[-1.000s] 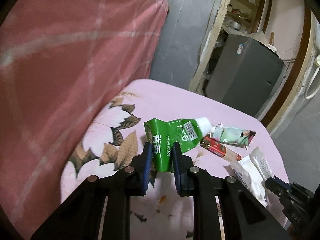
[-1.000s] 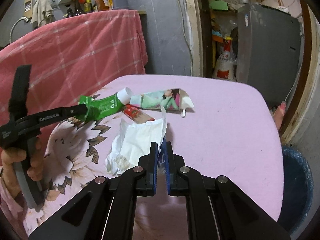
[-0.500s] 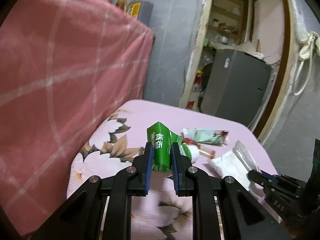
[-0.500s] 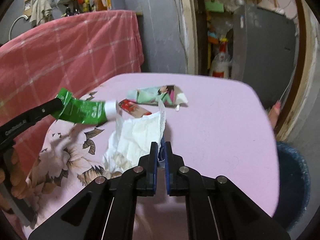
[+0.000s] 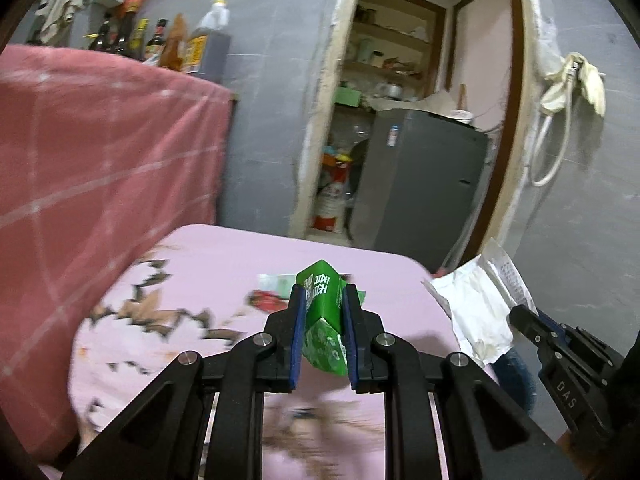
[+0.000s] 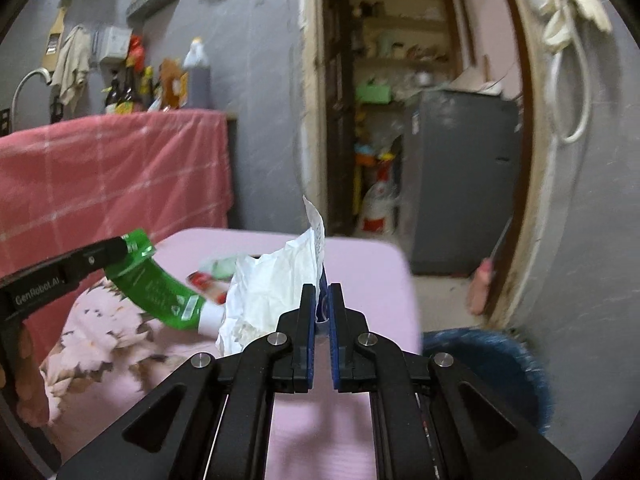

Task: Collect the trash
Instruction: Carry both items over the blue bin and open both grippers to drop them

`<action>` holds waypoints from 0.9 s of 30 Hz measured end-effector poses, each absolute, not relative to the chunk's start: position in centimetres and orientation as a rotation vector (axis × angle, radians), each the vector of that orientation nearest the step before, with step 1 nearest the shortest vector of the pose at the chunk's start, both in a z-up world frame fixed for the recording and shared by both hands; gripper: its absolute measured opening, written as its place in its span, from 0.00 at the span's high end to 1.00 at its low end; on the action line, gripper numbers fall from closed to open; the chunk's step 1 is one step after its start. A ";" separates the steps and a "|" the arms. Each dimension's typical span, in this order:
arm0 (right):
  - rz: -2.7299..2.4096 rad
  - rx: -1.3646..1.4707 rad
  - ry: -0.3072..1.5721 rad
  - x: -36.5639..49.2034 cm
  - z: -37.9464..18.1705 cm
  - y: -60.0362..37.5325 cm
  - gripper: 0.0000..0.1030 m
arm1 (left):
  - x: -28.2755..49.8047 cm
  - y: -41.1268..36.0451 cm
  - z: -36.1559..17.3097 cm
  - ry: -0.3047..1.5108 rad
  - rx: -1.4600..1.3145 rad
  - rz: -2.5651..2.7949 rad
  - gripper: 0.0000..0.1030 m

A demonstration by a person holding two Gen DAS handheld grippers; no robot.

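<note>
My left gripper (image 5: pixel 322 300) is shut on a flattened green tube (image 5: pixel 322 312) and holds it above the pink flowered table (image 5: pixel 192 280). From the right wrist view the same green tube (image 6: pixel 154 284) hangs from the left gripper (image 6: pixel 120 250), its white cap pointing down. My right gripper (image 6: pixel 322 294) is shut on a crumpled white paper wrapper (image 6: pixel 272 288), lifted off the table; the wrapper (image 5: pixel 476 304) also shows at the right of the left wrist view. A red wrapper (image 5: pixel 266 300) and a pale green packet (image 5: pixel 276 282) lie on the table behind.
A blue bin (image 6: pixel 488 364) stands on the floor right of the table. A counter draped in pink checked cloth (image 6: pixel 112 184) with bottles is to the left. A grey fridge (image 5: pixel 420 188) stands in the doorway beyond. A hand (image 6: pixel 20 364) holds the left gripper's grip.
Both grippers have risen off the table with their trash and swung right. The green tube left the tabletop and now hangs cap down; the white wrapper lifted clear too.
</note>
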State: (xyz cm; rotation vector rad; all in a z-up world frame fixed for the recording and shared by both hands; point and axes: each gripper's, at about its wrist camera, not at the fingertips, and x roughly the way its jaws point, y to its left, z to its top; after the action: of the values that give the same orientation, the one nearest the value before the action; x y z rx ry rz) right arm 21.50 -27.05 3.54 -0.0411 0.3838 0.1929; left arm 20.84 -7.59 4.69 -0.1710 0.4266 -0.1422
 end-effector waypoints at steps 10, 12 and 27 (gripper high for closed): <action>0.034 0.024 0.360 20.8 3.6 -34.7 0.96 | 22.2 -16.6 5.5 0.408 -0.148 -0.295 0.86; 0.001 0.037 0.365 20.8 3.4 -36.3 0.96 | 22.6 -18.6 5.7 0.386 -0.131 -0.315 0.86; -0.098 0.166 0.471 22.3 -0.6 -44.2 0.96 | 28.9 -27.6 3.7 0.439 -0.056 -0.444 1.00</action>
State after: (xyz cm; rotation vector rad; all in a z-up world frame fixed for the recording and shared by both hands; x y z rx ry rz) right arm 22.31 -44.24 -0.55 0.1658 0.4712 -0.0983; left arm 28.89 -27.60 3.66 -0.0562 0.4387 -0.4443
